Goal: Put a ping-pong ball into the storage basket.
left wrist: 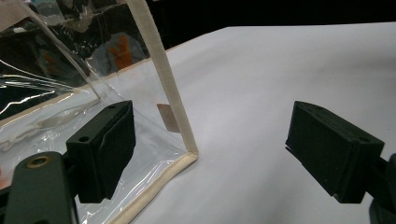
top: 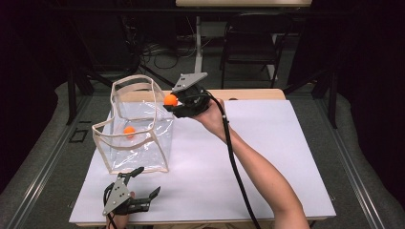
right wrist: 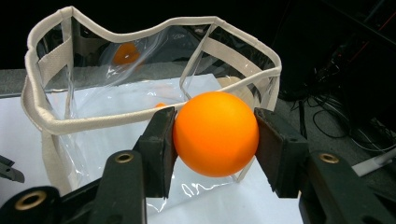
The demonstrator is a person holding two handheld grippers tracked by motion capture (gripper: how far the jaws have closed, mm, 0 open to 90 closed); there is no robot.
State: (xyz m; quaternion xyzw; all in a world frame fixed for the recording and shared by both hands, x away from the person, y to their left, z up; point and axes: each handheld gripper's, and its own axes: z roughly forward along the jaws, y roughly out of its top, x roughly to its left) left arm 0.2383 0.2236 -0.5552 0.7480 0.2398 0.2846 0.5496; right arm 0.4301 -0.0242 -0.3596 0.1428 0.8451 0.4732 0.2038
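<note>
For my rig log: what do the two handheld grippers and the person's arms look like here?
Both are black, each claw ending in two blocky black jaws with brass-coloured screw fittings at their bases. The left gripper and the right gripper each carry a grey three-cornered plate on top. A thick black cable trails from the right one along the forearm, which is bare, with no sleeve in view.

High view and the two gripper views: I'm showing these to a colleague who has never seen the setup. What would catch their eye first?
The bright orange ball clamped between the right gripper's black jaws, held at the rim of the clear plastic bag with cream trim. Next, a second orange ball already lying inside that bag, on the white table. The left gripper waits open by the bag's near corner.
</note>
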